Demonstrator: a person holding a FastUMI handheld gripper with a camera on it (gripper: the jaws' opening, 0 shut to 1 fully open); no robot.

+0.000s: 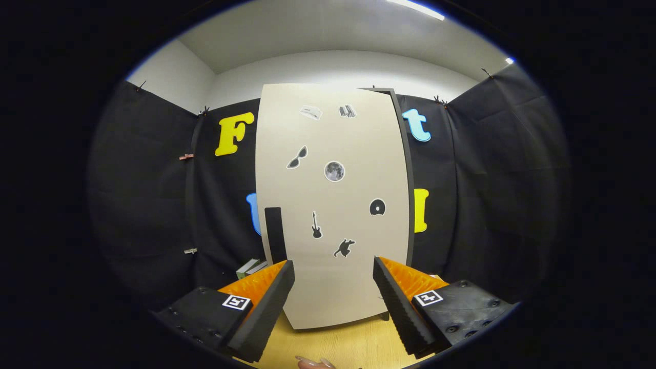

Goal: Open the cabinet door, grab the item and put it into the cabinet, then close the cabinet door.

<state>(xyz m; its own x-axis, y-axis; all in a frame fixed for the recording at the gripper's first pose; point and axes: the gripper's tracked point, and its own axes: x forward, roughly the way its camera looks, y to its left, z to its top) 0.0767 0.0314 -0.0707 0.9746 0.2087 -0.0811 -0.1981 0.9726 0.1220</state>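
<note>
A tall cabinet stands ahead of the fingers on a wooden table [338, 343]. Its pale door [333, 205] is shut and carries several small stickers. A dark vertical handle [275, 234] sits on the door's lower left side, just beyond my left fingertip. My gripper [333, 269] is open, with nothing between its fingers, and faces the lower part of the door. The cabinet's dark side edge [405, 179] shows to the right of the door.
A small stack of books or boxes [251, 268] lies on the table left of the cabinet, behind the left finger. Black cloth walls close in on both sides and behind. Part of a hand [313, 363] shows at the table's near edge.
</note>
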